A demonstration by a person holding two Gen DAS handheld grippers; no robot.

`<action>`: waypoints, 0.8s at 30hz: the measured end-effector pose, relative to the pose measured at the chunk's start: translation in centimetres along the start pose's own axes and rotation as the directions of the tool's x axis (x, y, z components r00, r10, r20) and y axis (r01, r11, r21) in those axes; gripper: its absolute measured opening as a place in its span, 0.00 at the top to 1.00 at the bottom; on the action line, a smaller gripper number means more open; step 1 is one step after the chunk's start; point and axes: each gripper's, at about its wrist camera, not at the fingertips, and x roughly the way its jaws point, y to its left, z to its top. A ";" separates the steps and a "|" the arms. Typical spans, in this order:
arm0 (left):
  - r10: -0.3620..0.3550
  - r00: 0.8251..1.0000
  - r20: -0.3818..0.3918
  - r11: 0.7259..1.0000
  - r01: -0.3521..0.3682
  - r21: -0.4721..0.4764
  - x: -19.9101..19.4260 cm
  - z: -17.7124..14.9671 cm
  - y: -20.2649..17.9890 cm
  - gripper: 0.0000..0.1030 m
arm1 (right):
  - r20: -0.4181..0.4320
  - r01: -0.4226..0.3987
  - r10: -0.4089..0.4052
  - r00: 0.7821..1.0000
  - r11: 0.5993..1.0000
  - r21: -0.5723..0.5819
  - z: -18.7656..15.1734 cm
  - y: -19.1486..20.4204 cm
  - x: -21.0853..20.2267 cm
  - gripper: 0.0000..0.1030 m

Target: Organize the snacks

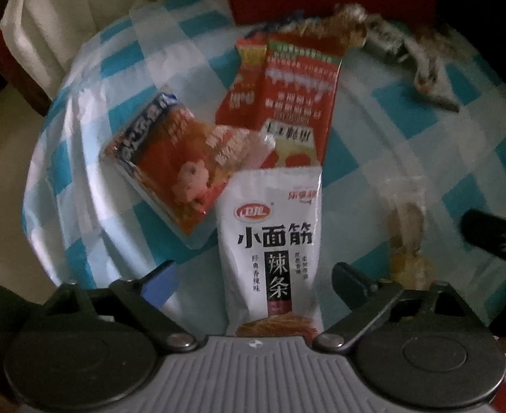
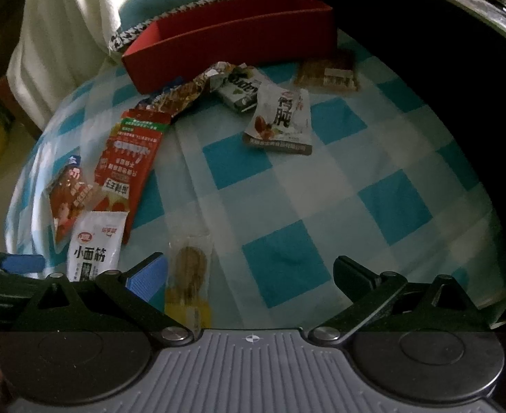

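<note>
My left gripper (image 1: 253, 275) is spread wide around the white packet (image 1: 270, 241), which lies flat on the checked cloth (image 2: 321, 189); my right gripper (image 2: 249, 268) is also wide, holding nothing. Risk: fingers closing on thin film may slip, or snag the orange packet (image 1: 170, 172) and long red packet (image 1: 287, 103) touching its top edge. The red box (image 2: 235, 34) sits well apart at the back, with loose wrappers (image 2: 280, 120) between.

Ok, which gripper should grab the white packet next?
Left, probably. The left gripper is open with the white packet already lying between its fingers. The right gripper is open too, but it faces bare cloth and the packet lies off to its left.
</note>
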 end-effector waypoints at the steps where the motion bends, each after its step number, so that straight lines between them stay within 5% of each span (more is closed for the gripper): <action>1: 0.000 1.000 -0.014 1.000 0.000 -0.004 0.4 0.1 0.0 0.17 | -0.001 -0.005 0.005 1.000 1.000 0.005 0.0 -0.1 0.0 0.00; 6: -0.027 0.999 -0.021 0.998 0.026 -0.059 0.8 0.1 0.8 0.23 | -0.018 -0.020 0.020 1.000 1.000 0.009 0.1 -0.3 0.4 0.00; 11: -0.032 0.999 0.008 0.995 0.033 -0.096 -0.3 -0.1 1.6 0.56 | -0.065 -0.015 0.014 0.998 1.000 -0.019 -0.1 -0.2 1.4 0.00; 24: -0.130 0.991 0.025 0.980 0.133 -0.145 -0.9 0.0 3.1 0.62 | -0.132 0.029 -0.066 0.989 0.965 -0.262 -1.6 4.7 5.1 0.04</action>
